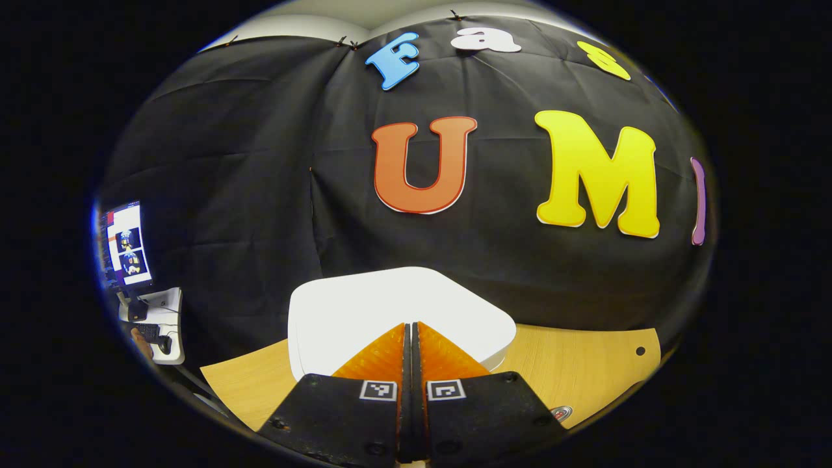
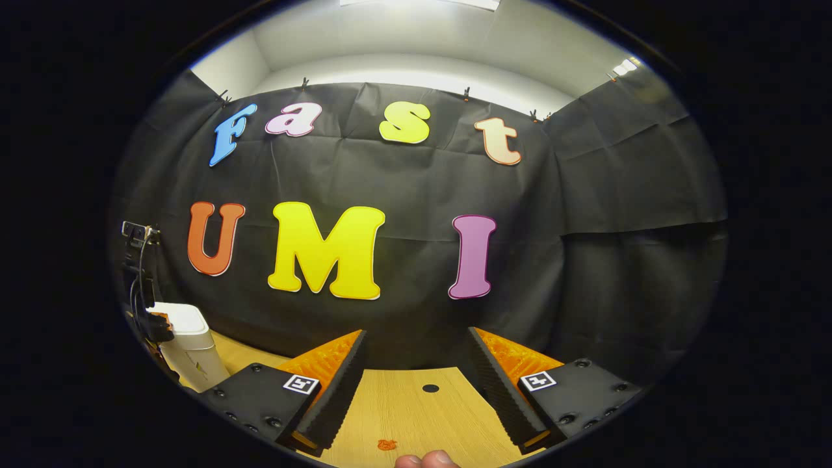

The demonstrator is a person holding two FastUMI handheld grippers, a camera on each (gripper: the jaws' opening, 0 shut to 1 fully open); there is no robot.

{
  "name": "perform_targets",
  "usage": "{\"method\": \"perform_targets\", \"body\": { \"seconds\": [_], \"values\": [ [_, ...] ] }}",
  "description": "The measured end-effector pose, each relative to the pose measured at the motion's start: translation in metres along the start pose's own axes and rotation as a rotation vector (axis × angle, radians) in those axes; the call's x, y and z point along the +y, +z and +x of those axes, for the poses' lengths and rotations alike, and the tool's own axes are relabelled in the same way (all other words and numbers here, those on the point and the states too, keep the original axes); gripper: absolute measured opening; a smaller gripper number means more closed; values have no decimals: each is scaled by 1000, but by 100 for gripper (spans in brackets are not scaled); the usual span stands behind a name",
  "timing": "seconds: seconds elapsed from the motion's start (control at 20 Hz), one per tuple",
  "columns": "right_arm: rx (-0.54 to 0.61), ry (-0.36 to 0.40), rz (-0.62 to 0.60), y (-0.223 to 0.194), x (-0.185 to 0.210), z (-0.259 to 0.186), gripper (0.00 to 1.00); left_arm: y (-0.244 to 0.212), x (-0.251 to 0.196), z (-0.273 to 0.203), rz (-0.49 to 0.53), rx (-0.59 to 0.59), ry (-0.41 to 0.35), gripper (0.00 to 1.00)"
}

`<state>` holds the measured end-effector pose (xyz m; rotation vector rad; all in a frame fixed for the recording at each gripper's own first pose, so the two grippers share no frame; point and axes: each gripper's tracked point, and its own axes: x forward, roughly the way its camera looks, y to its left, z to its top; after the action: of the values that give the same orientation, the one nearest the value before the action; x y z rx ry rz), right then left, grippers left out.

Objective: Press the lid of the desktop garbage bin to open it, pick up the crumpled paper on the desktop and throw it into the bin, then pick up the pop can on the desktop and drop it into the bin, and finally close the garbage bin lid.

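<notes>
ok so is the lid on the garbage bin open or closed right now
Closed. In the left gripper view the lid lies flat over the bin, under the shut left gripper; the right gripper view shows the bin capped too.

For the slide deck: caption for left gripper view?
Left gripper, fingers together, poised over the white bin lid on the wooden desktop.

The left hand-held gripper point(image 1: 414, 338) has its fingers pressed together; the right hand-held gripper point(image 2: 416, 364) is spread wide.
</notes>
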<state>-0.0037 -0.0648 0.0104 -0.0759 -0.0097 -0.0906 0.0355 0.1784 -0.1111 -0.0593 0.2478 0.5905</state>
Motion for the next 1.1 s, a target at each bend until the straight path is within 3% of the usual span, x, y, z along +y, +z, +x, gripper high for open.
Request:
{"method": "perform_targets", "body": {
  "seconds": [0.3, 0.35, 0.45, 0.55, 0.85, 0.95, 1.1],
  "values": [
    [29, -16, 9, -12, 0, -4, 92, -4, -1, 1, 73, -7, -18, 3],
    [37, -10, 16, -14, 2, -5, 96, -3, -2, 2, 74, -13, -22, 3],
    [37, 2, 19, -14, 6, -5, 92, 1, -1, -2, 111, -32, -18, 3],
    [28, 7, 17, -11, 6, -2, 96, 13, -12, -2, 135, -81, -82, 3],
    [8, 8, 35, -3, 6, 4, 96, 50, -26, -27, 132, -168, -150, 3],
    [9, 9, 34, -4, 4, 3, 92, 53, -36, -36, 107, -161, -201, 3],
    [6, 0, 43, -4, -1, 4, 96, 58, -43, -48, 79, -171, -244, 4]
  ]
}}
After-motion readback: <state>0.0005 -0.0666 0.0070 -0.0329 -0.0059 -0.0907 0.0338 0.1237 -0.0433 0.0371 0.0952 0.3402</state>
